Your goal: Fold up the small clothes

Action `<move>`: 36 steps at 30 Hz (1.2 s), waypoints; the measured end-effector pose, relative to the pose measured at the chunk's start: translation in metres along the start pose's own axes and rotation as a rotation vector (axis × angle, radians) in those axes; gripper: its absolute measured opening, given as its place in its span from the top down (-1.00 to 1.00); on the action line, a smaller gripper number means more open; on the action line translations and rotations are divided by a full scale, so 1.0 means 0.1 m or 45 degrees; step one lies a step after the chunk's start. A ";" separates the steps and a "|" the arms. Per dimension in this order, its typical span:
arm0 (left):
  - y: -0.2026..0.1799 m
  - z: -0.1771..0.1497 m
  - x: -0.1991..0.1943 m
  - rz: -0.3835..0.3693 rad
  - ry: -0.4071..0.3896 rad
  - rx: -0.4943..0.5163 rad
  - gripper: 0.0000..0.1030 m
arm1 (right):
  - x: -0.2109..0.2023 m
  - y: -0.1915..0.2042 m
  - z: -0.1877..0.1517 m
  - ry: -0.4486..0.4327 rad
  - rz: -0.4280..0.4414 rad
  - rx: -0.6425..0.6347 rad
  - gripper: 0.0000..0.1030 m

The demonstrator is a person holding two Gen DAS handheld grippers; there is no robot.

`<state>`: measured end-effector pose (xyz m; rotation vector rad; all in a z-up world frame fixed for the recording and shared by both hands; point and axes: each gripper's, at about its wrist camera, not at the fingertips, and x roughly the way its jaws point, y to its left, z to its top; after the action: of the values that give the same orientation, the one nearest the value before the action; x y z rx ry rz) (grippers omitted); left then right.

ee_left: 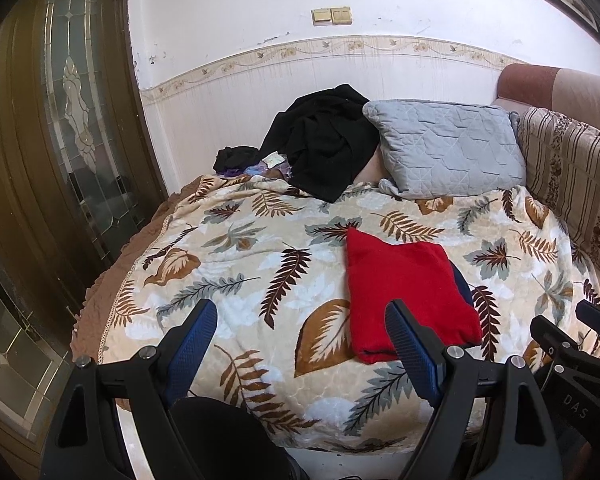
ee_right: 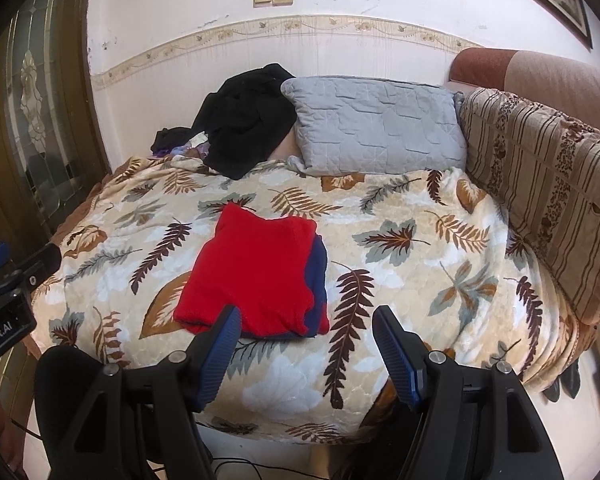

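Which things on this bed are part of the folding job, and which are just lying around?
Job: red garment with navy piece beneath, left gripper, right gripper, both open.

Lying about: black clothes, grey pillow, striped cushion, leaf blanket.

Each camera sits on a gripper and looks forward and a bit down, past its own two blue fingers, over the near edge of the bed (ee_left: 260, 240). The left view looks from nearer the bed's left corner and sees more of the door (ee_left: 60, 140). The right view looks from further right and sees more of the striped cushion (ee_right: 540, 184). Both views share the leafy blanket (ee_right: 400, 280), the red cloth (ee_left: 404, 296), the grey pillow (ee_left: 448, 144) and the back wall (ee_right: 340, 48).
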<state>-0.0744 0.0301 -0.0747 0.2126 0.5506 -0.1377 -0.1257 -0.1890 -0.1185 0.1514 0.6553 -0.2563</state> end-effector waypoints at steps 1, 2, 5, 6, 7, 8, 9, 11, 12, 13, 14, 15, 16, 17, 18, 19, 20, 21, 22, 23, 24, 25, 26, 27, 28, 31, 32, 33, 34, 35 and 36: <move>0.00 0.00 0.00 0.000 -0.001 0.000 -0.67 | 0.00 0.00 0.01 0.001 0.000 -0.002 -0.40; 0.00 0.01 0.01 0.000 -0.003 0.000 -0.67 | -0.01 0.00 0.01 -0.001 0.000 -0.001 -0.40; -0.01 0.02 0.01 -0.002 -0.009 0.004 -0.68 | -0.02 0.00 0.02 -0.015 -0.007 0.000 -0.40; -0.01 0.02 0.00 -0.002 -0.012 0.004 -0.68 | -0.02 0.00 0.02 -0.020 -0.011 -0.002 -0.40; -0.01 0.03 0.00 -0.003 -0.014 0.004 -0.68 | -0.02 0.00 0.03 -0.023 -0.012 -0.003 -0.40; -0.01 0.03 0.00 -0.004 -0.018 0.005 -0.68 | -0.03 -0.01 0.04 -0.023 -0.011 -0.001 -0.40; -0.02 0.03 -0.01 -0.003 -0.022 0.006 -0.68 | -0.02 -0.01 0.04 -0.022 -0.009 0.001 -0.40; -0.02 0.04 -0.02 -0.003 -0.027 0.008 -0.68 | -0.02 0.00 0.04 -0.020 -0.014 -0.007 -0.40; -0.02 0.04 -0.02 -0.005 -0.029 0.008 -0.68 | -0.03 0.00 0.03 -0.021 -0.013 -0.006 -0.40; -0.02 0.05 -0.02 -0.005 -0.031 0.008 -0.68 | -0.03 0.00 0.04 -0.021 -0.013 -0.009 -0.40; -0.02 0.05 -0.02 -0.006 -0.032 0.008 -0.67 | -0.03 0.00 0.04 -0.022 -0.013 -0.007 -0.40; -0.02 0.06 -0.02 -0.008 -0.033 0.008 -0.67 | -0.03 0.00 0.04 -0.024 -0.014 -0.008 -0.40; -0.02 0.06 -0.03 -0.009 -0.034 0.007 -0.68 | -0.03 0.00 0.05 -0.024 -0.014 -0.011 -0.40; -0.01 0.06 -0.03 -0.010 -0.035 0.007 -0.68 | -0.03 0.00 0.05 -0.025 -0.015 -0.013 -0.40; -0.01 0.07 -0.02 -0.011 -0.036 0.006 -0.67 | -0.03 0.01 0.05 -0.025 -0.014 -0.014 -0.40; 0.00 0.07 -0.02 -0.011 -0.036 0.005 -0.67 | -0.03 0.01 0.06 -0.025 -0.014 -0.015 -0.40; 0.00 0.07 -0.02 -0.013 -0.036 0.005 -0.68 | -0.03 0.01 0.07 -0.025 -0.014 -0.017 -0.40; 0.00 0.08 -0.01 -0.012 -0.035 0.005 -0.68 | -0.03 0.02 0.07 -0.025 -0.014 -0.018 -0.40; 0.00 0.07 -0.02 -0.011 -0.036 0.004 -0.68 | -0.03 0.02 0.07 -0.025 -0.015 -0.020 -0.40; 0.00 0.08 -0.01 -0.012 -0.034 0.003 -0.68 | -0.02 0.02 0.07 -0.023 -0.015 -0.020 -0.40; 0.00 0.08 -0.01 -0.013 -0.033 0.003 -0.68 | -0.02 0.03 0.07 -0.022 -0.015 -0.023 -0.40; 0.01 0.08 0.00 -0.013 -0.030 0.002 -0.67 | -0.02 0.03 0.08 -0.020 -0.016 -0.025 -0.40; 0.01 0.09 0.01 -0.015 -0.027 0.000 -0.68 | -0.01 0.04 0.09 -0.020 -0.016 -0.026 -0.40; 0.02 0.09 0.02 -0.016 -0.025 -0.001 -0.68 | 0.00 0.04 0.09 -0.019 -0.015 -0.026 -0.40; 0.03 0.09 0.04 -0.017 -0.022 -0.003 -0.68 | 0.00 0.05 0.09 -0.017 -0.015 -0.028 -0.40; 0.04 0.10 0.08 -0.017 -0.014 -0.006 -0.68 | 0.07 0.07 0.11 -0.001 -0.023 -0.040 -0.40; 0.04 0.10 0.10 -0.017 -0.009 -0.007 -0.67 | 0.10 0.07 0.10 0.009 -0.025 -0.043 -0.40; 0.05 0.10 0.11 -0.017 -0.006 -0.008 -0.68 | 0.13 0.06 0.10 0.018 -0.024 -0.044 -0.40; 0.05 0.09 0.12 -0.017 -0.002 -0.010 -0.68 | 0.15 0.06 0.10 0.030 -0.024 -0.043 -0.40; 0.06 0.09 0.13 -0.017 0.000 -0.011 -0.68 | 0.17 0.07 0.09 0.036 -0.026 -0.043 -0.40; 0.07 0.09 0.14 -0.016 0.005 -0.013 -0.68 | 0.18 0.07 0.08 0.041 -0.026 -0.044 -0.40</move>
<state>-0.0566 0.0336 -0.0742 0.1997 0.5564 -0.1471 -0.1049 -0.1878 -0.1228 0.1158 0.6936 -0.2626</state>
